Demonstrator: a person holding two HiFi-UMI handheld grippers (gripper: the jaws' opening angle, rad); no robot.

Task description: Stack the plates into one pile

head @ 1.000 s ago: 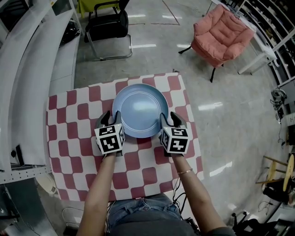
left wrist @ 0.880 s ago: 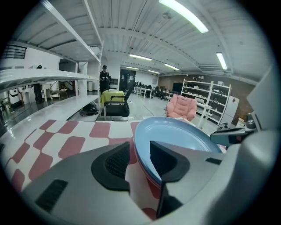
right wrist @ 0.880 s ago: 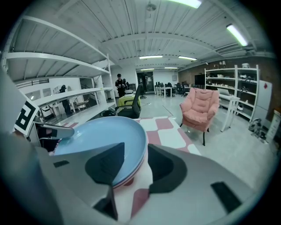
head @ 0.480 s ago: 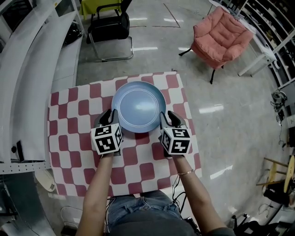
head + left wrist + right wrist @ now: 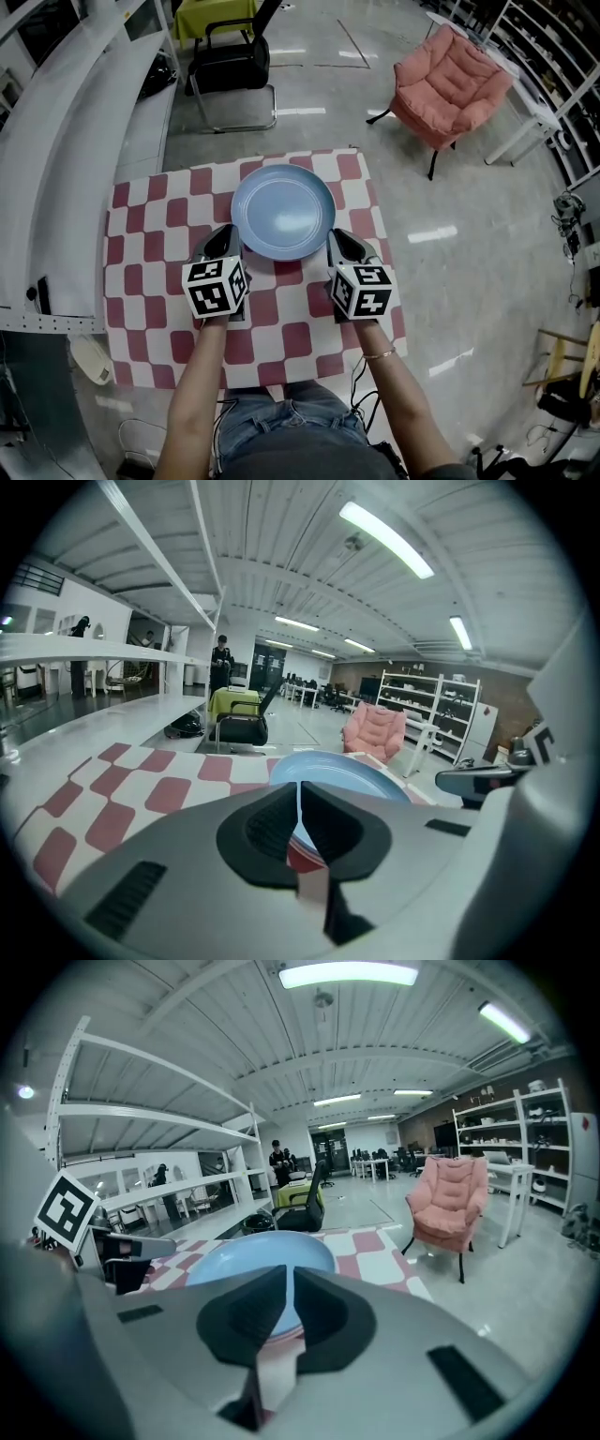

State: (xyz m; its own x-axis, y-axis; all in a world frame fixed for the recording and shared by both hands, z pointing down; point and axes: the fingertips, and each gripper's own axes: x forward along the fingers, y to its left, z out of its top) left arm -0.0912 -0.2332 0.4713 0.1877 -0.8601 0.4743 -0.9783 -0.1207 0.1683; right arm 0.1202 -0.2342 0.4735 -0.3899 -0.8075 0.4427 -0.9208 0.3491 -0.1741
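A light blue plate lies at the far middle of the red-and-white checked table. I cannot tell whether more plates lie beneath it. My left gripper is at its near-left rim and my right gripper at its near-right rim, both just clear of it. In the left gripper view the plate lies beyond the left gripper, whose jaws are closing on nothing, tips almost meeting. In the right gripper view the plate lies ahead of the right gripper, which is also closing with nothing held.
A black chair and a pink armchair stand on the floor beyond the table. A long white shelf runs along the left side. The table's right edge lies close to my right gripper.
Both grippers have drawn back a little from the plate's sides toward the person, and their jaws have gone from wide apart to nearly together. The plate stays on the table.
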